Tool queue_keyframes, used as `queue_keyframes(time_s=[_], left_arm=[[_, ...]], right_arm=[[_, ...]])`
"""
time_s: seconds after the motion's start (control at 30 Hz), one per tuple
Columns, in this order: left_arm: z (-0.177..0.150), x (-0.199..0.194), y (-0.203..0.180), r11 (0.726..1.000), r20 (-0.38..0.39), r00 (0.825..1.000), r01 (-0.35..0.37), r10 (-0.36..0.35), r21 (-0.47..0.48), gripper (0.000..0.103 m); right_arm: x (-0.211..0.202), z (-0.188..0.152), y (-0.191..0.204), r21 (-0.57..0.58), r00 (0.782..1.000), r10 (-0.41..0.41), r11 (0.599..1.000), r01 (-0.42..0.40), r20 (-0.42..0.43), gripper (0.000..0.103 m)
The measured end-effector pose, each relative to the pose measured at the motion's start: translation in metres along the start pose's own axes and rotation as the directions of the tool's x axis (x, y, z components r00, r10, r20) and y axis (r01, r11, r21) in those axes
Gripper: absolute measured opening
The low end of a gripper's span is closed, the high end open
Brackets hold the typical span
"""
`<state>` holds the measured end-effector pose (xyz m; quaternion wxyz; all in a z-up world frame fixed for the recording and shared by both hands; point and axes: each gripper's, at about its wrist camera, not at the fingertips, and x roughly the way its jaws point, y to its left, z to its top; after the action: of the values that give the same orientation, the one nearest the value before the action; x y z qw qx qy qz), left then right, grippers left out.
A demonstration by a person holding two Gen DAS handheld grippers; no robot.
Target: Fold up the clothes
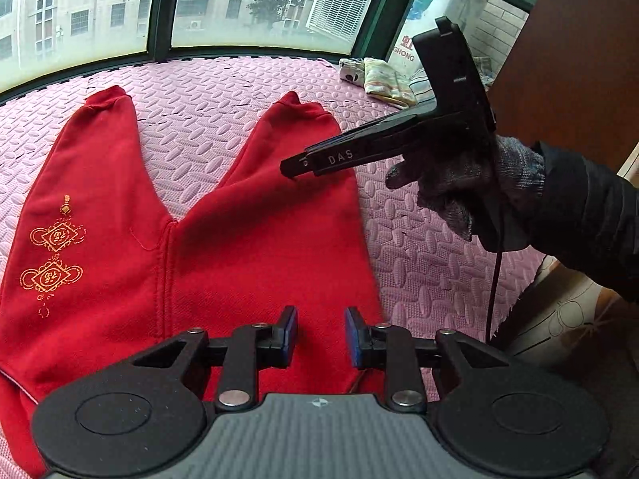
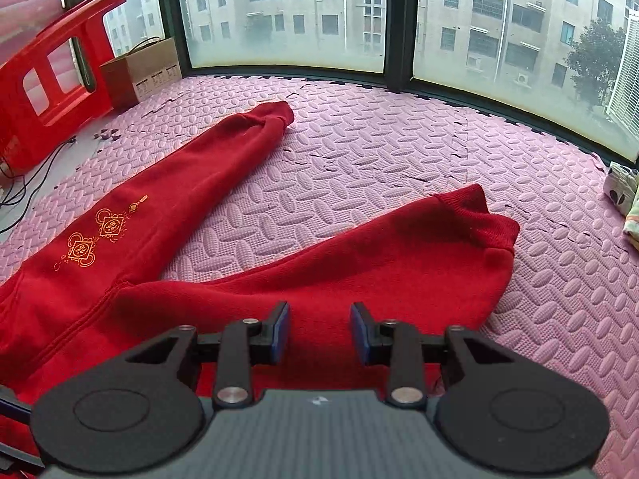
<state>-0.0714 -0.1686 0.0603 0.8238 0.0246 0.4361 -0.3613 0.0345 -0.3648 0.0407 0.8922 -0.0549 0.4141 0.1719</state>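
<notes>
Red trousers [image 1: 239, 247] lie flat on the pink foam mat [image 1: 223, 92], their two legs spread in a V toward the window. Gold emblems [image 1: 52, 255] mark the left leg. My left gripper [image 1: 321, 335] hovers over the trousers' upper part, jaws apart with nothing between them. A gloved hand [image 1: 459, 187] holds my right gripper [image 1: 293, 168] above the right leg. In the right wrist view the right gripper [image 2: 319, 331] is open and empty over that leg of the trousers [image 2: 359, 271], whose cuff [image 2: 479, 215] lies ahead to the right.
Folded clothes [image 1: 383, 80] sit at the mat's back right beside a brown cabinet [image 1: 579, 60]. A red plastic stool [image 2: 52, 76], a cardboard box [image 2: 143, 68] and loose cables [image 2: 32, 175] stand at the back left. Windows line the far edge.
</notes>
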Motion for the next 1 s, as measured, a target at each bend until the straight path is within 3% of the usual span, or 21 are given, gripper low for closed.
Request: queue_keyframes(time_s=[0.27, 0.53, 0.67, 1.0], left_arm=[[0.008, 0.026, -0.009, 0.996, -0.042, 0.997, 0.064, -0.061, 0.063, 0.028], [0.002, 0.035, -0.008, 0.993, -0.083, 0.993, 0.092, -0.086, 0.072, 0.028], [0.003, 0.034, -0.006, 0.993, -0.086, 0.992, 0.099, -0.094, 0.066, 0.028], [0.002, 0.037, -0.005, 0.992, -0.093, 0.991, 0.101, -0.094, 0.075, 0.028]], right_arm=[[0.015, -0.006, 0.018, -0.053, 0.998, 0.034, 0.998, -0.036, -0.045, 0.033], [0.043, 0.019, 0.021, -0.039, 0.997, 0.074, 0.996, -0.074, 0.006, 0.034], [0.034, 0.024, 0.013, 0.000, 0.994, 0.102, 0.995, -0.102, 0.029, 0.033], [0.057, 0.033, 0.007, -0.033, 0.999, 0.044, 0.999, -0.043, 0.020, 0.027]])
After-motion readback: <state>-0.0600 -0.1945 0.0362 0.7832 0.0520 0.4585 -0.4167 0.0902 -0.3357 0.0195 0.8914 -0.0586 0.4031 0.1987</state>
